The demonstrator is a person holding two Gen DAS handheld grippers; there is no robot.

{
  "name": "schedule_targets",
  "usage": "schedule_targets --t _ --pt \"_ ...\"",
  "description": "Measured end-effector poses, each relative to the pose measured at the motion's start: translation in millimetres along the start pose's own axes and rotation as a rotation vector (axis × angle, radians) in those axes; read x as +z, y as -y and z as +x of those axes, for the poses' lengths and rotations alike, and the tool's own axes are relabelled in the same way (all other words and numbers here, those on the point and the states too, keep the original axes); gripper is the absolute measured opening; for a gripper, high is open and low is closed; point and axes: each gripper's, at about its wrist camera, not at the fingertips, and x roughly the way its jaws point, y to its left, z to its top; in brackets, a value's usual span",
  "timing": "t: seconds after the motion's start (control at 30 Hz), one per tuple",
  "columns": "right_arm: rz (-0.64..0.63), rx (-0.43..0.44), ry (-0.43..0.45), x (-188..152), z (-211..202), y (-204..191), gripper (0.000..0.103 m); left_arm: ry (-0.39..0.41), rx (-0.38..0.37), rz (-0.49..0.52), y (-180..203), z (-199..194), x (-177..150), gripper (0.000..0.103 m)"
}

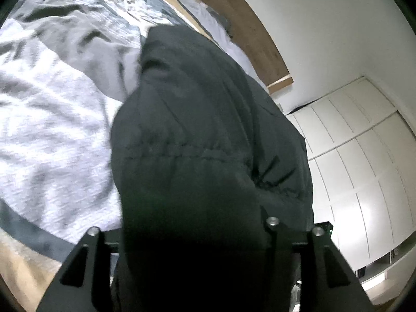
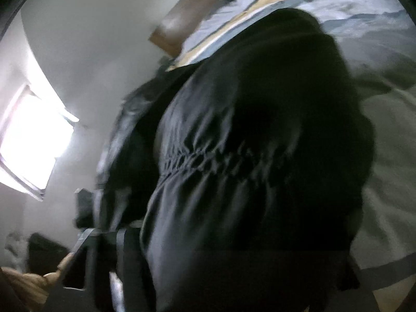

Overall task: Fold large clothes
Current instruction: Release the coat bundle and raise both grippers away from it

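In the left wrist view, the bed [image 1: 52, 119] fills the left side, covered by a crumpled pale grey and white blanket [image 1: 46, 140] with a dark band along its near edge. In the middle hangs the big dark jacket [image 1: 205, 140], with a gathered seam running across it. It drapes over the left tool [image 1: 208, 234] and hides the fingers, so I cannot tell if this tool is open or closed on it. Past the jacket, a brown wooden headboard [image 1: 249, 26] runs up along the white wall [image 1: 325, 20]. On the right stands a white wardrobe [image 1: 364, 171] with many flat doors. In the right wrist view, which is blurry, a bright window [image 2: 31, 140] glows on the left in a pale wall [image 2: 104, 39]. The same jacket [image 2: 247, 169] fills the middle and lies over the right tool [image 2: 208, 247]; its fingers are hidden too, so its grip cannot be told. The headboard [image 2: 176, 33] and striped bedding [image 2: 260, 2] show at the top, and the pale blanket [image 2: 384, 182] lies at the right.
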Motion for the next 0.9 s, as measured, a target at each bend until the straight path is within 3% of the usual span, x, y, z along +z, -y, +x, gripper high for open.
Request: schedule_targets --t 0.07,0.17,0.27,0.43,0.6,0.9 --pt "0.026 -0.035 0.021 -3.2 -5.4 8.8 0.089 0.02 0.012 -0.007 -11.7 -8.0 3.1 0.055" --pt "0.061 -0.111 0.089 -12.8 -27.2 19.5 0.096 0.055 0.027 -0.044 -33.5 -28.3 -0.7 0.059" --pt "0.113 -0.16 0.16 -23.7 -59.3 20.2 0.098 0.124 0.066 -0.08 -47.2 -63.5 -16.6 0.062" --pt "0.134 -0.266 0.198 -54.5 -113.6 -4.1 0.098 0.202 0.142 -0.171 -60.2 -129.6 -50.6 0.062" --pt "0.101 -0.321 0.234 -98.5 -169.7 -29.9 0.099 0.197 0.25 -0.104 -27.2 -166.8 -88.4 0.062" --pt "0.014 -0.368 0.275 -180.1 -190.6 -118.1 0.103 0.193 0.355 0.102 75.4 -187.9 -185.6 0.062"
